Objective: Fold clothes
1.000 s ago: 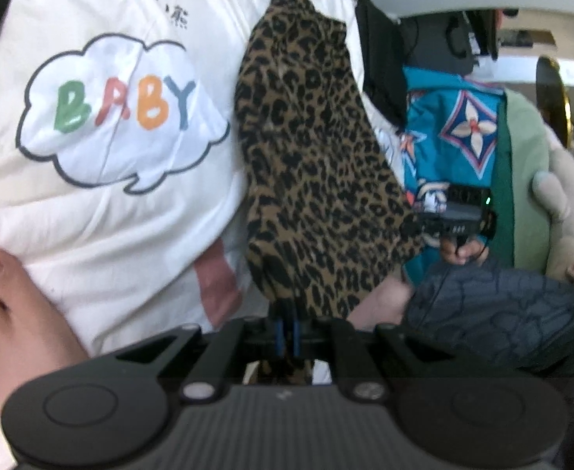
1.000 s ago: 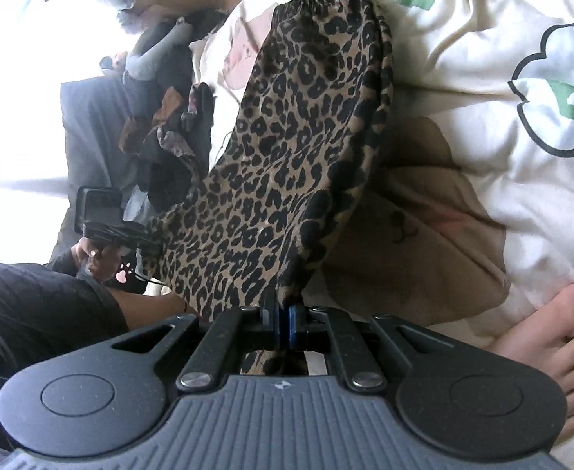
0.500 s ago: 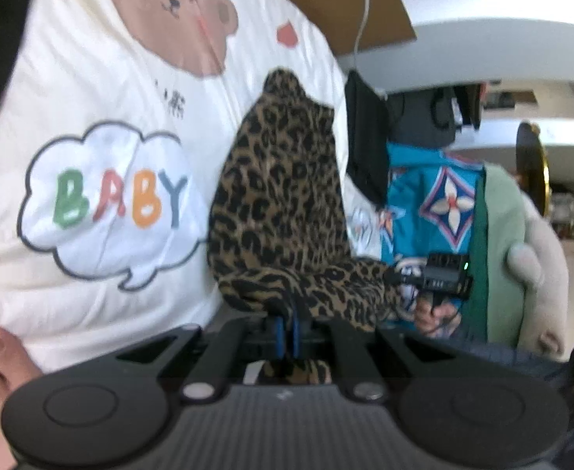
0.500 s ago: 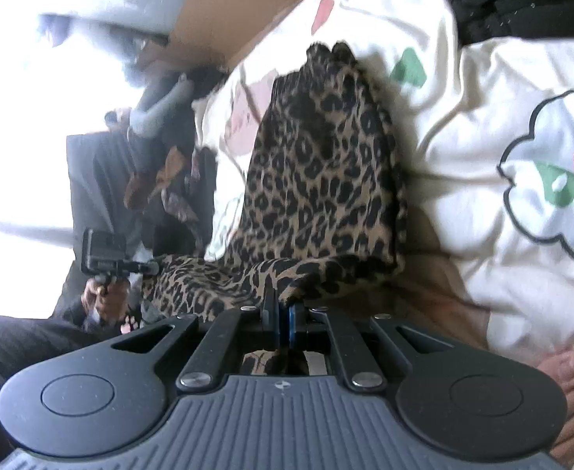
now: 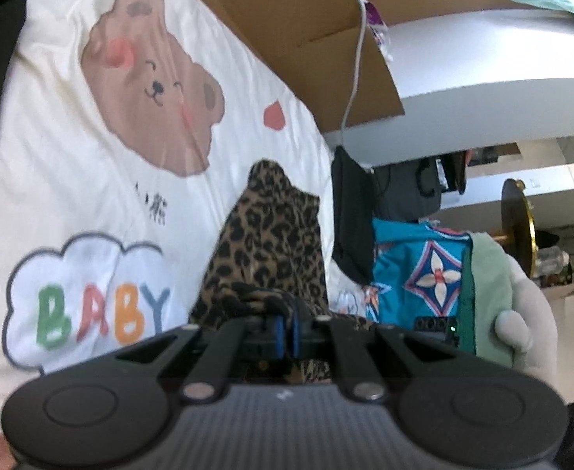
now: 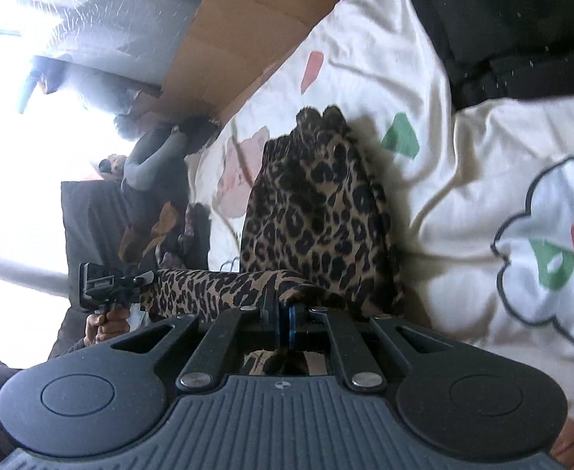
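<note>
A leopard-print garment [image 5: 263, 246] lies on a white bedsheet [image 5: 71, 125] printed with a bear and the word BABY. Its near edge is lifted and doubled over toward the far end. My left gripper [image 5: 285, 335] is shut on one corner of that near edge. In the right wrist view the same leopard-print garment [image 6: 318, 211] stretches away from me, and my right gripper [image 6: 283, 323] is shut on the other near corner. The lifted hem [image 6: 208, 286] spans leftward to the other gripper [image 6: 103, 284], held by a hand.
A brown cardboard box [image 5: 306, 27] and a white cable [image 5: 355, 62] lie beyond the sheet. Dark clothes [image 5: 351, 227] and a blue patterned cloth [image 5: 416, 270] pile at the right. Black fabric [image 6: 502, 27] lies at the sheet's far edge. A bare foot [image 6: 569, 446] rests near me.
Both grippers have carried the garment's near edge up and forward toward its far end. The garment now looks shorter and folded over, and more of the sheet and box shows.
</note>
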Motion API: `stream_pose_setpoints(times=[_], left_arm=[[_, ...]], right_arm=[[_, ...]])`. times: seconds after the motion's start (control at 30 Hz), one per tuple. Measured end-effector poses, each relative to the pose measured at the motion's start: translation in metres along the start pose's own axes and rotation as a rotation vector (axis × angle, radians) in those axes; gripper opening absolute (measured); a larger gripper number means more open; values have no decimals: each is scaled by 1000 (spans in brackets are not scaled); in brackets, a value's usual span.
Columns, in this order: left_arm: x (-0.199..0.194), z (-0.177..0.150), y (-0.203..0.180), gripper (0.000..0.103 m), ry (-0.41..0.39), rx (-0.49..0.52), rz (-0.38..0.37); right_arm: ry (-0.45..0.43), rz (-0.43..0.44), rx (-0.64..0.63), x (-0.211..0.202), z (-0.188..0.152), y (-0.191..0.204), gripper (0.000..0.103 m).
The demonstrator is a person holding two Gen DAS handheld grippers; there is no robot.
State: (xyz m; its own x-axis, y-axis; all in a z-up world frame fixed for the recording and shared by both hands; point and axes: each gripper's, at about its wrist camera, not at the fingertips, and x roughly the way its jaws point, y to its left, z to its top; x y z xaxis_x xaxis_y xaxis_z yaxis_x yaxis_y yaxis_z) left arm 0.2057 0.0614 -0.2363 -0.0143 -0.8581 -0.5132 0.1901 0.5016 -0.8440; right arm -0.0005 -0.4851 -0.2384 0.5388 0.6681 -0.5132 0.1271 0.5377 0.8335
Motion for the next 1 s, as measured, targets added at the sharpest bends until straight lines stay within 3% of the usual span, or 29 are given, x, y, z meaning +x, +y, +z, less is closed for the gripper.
stream_pose_setpoints(times=[0.2,0.43,0.5,0.57,0.67,0.77,0.9,1.0], left_arm=[[13,17,0,5,-4,31,16],[50,19,28,6,58,-7,108],[55,19,31,21,68,-4,136],[59,18,34,29,79,-2,150],[63,14,34,50,93,6,147],[66,9,36,52,105,2,138],[67,6,40,51,115,-16,139],[62,11,34,51,105,-15,88]], right_arm=[[-48,-27,14,6,12,-8,3],[-44,-99,90,30,16,-36,6],[-41,-103,100,33,15,-40,6],[-35,-103,105,35,14,-42,9],[-20,-98,98,33,11,-39,30],[-3,-97,89,33,6,-36,41],[18,-84,99,36,0,-36,42],[11,-61,108,37,1,-36,42]])
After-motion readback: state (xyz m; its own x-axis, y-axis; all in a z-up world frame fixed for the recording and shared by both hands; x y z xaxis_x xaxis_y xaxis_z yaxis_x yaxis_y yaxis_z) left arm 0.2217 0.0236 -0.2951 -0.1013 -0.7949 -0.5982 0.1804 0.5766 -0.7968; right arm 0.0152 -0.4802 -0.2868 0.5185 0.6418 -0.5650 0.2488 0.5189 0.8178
